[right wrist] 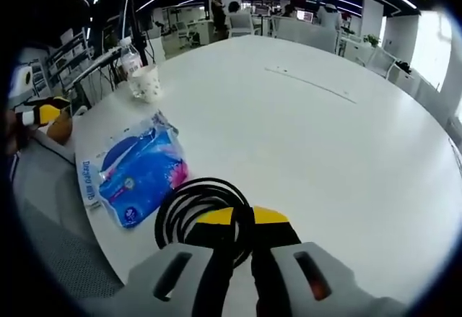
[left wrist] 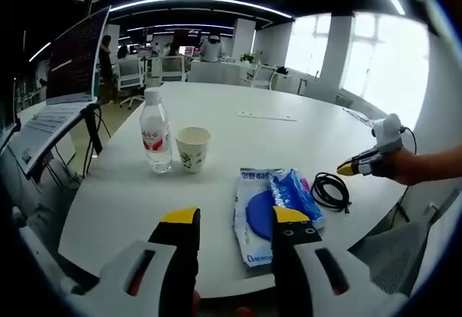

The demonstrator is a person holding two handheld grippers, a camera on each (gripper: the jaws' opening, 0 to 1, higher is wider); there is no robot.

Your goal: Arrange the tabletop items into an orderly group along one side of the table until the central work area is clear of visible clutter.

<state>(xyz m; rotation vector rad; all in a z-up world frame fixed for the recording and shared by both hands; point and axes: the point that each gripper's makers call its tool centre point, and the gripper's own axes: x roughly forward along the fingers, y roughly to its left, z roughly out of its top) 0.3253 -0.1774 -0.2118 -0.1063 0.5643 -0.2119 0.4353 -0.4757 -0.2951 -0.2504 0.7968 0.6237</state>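
Right tongs point(right wrist: 242, 217) stand nearly closed, empty, with the coiled black cable point(right wrist: 189, 200) directly ahead, touching range. Left tongs point(left wrist: 234, 219) stand wide open, empty, farther off, facing the blue packet point(left wrist: 271, 209) on the table point(left wrist: 238, 140).

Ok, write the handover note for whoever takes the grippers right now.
Left gripper: open, empty, hovering near the table edge by the blue packet.
Right gripper: nearly closed over the coiled black cable; whether it grips is unclear.
Water bottle and paper cup stand side by side on the white table.
Done: nothing visibly grouped yet.
Left: gather the packet and cable beside the bottle and cup.
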